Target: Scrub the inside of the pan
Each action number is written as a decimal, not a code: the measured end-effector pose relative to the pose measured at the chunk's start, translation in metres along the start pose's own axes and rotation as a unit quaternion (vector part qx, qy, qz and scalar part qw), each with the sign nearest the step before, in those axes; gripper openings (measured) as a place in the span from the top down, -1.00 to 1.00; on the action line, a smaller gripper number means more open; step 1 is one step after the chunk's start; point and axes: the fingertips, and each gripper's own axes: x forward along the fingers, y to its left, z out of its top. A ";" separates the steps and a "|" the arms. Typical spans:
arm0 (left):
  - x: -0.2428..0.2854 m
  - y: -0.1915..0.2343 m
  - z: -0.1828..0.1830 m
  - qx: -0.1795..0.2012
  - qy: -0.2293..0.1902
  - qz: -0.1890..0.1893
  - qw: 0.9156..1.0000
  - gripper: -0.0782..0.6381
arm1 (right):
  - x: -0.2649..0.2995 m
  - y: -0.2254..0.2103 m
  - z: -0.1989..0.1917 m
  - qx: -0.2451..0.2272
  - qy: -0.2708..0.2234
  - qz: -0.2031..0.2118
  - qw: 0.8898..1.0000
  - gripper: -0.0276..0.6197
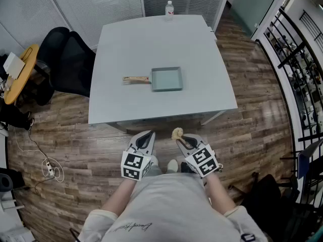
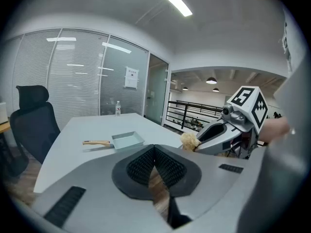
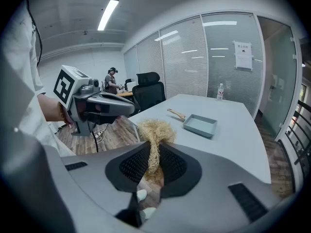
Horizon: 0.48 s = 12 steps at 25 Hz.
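Observation:
A pale blue square pan (image 1: 166, 79) with a wooden handle (image 1: 136, 78) pointing left lies in the middle of the grey table (image 1: 126, 44); it also shows as the pan (image 2: 127, 140) and the pan (image 3: 200, 124). I stand back from the table's near edge with both grippers held in front of my body. My right gripper (image 1: 178, 136) is shut on a tuft of straw-coloured scrubbing fibre (image 3: 154, 131), which sticks out past the jaws. My left gripper (image 1: 148, 136) is shut with nothing in it, its pads (image 2: 141, 166) touching at the tips.
A water bottle (image 1: 169, 8) stands at the table's far edge. A black office chair (image 1: 68, 59) is left of the table, beside a yellow round table (image 1: 22, 69). A railing (image 1: 298, 64) runs along the right. Cables (image 1: 48, 168) lie on the wood floor. A person (image 3: 113, 79) stands far back.

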 end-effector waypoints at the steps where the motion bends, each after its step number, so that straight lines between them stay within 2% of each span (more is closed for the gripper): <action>1: 0.000 -0.001 0.000 -0.001 0.000 -0.001 1.000 0.75 | 0.000 0.000 0.000 0.000 -0.001 0.000 1.000 0.70; 12: -0.003 -0.005 0.004 0.005 -0.004 0.005 1.000 0.75 | -0.004 0.002 -0.003 -0.013 0.005 0.008 1.000 0.70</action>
